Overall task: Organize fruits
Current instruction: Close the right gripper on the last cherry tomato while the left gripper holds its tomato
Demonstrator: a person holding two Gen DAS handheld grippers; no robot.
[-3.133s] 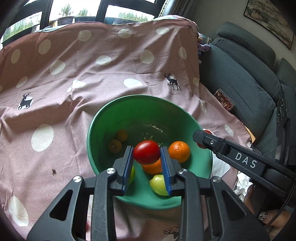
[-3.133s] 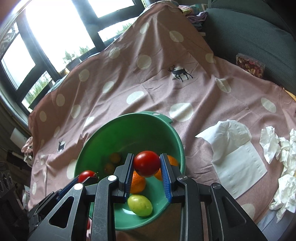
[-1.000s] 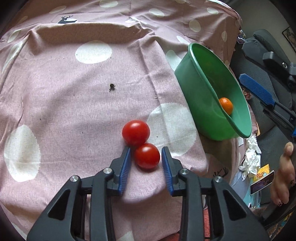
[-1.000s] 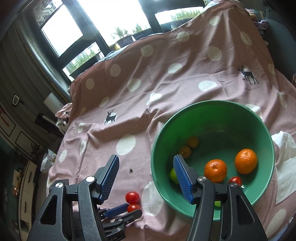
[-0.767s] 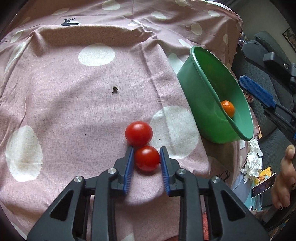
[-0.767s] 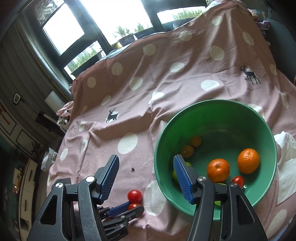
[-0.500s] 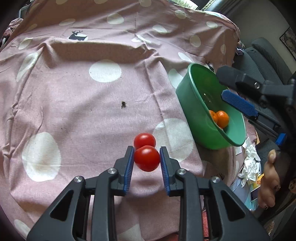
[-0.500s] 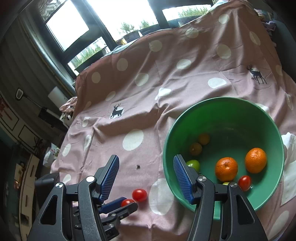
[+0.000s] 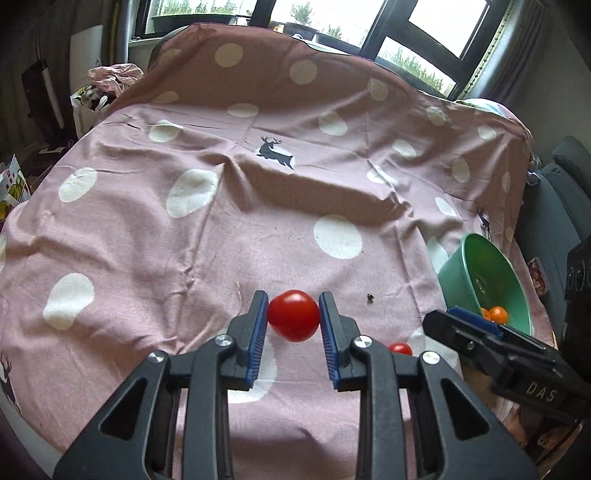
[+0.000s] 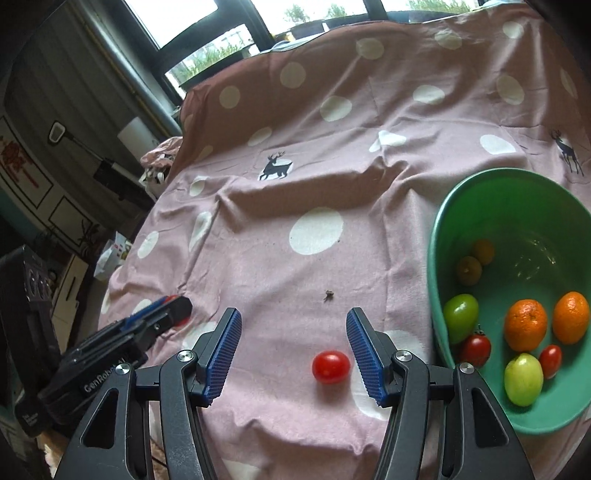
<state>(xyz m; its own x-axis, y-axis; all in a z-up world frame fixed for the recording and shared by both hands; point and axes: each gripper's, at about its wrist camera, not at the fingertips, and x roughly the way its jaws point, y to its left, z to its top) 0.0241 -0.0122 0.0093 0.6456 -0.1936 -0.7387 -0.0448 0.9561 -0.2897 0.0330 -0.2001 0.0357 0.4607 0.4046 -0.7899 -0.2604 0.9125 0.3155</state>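
The left tongs [image 9: 293, 315] were clamped on a red tomato [image 9: 293, 315], both blue pads pressed against its sides, and the tomato hung clear above the pink spotted cloth [image 9: 221, 236] that covered the counter. A second, smaller tomato [image 10: 331, 367] lay on the cloth, seen in the left wrist view just beside the left tongs' right finger. In the right wrist view that same tomato sat below and between the pads of the right tongs [image 10: 293, 356], nearer the right pad, and neither pad touched it; the right tongs stood open and carried nothing. A small dark speck [image 10: 328, 295] lay on the cloth beyond them.

The green bowl [image 10: 436, 236] rested on the cloth to the right of the loose tomato. Inside it were two oranges [image 10: 526, 325], side by side, two small red tomatoes [image 10: 475, 349], a green fruit [image 10: 460, 317] against the near wall, a yellow-green fruit [image 10: 523, 378] near the front, and two small brownish-yellow fruits [image 10: 469, 270] further back. Windows [image 9: 436, 22] ran behind the counter
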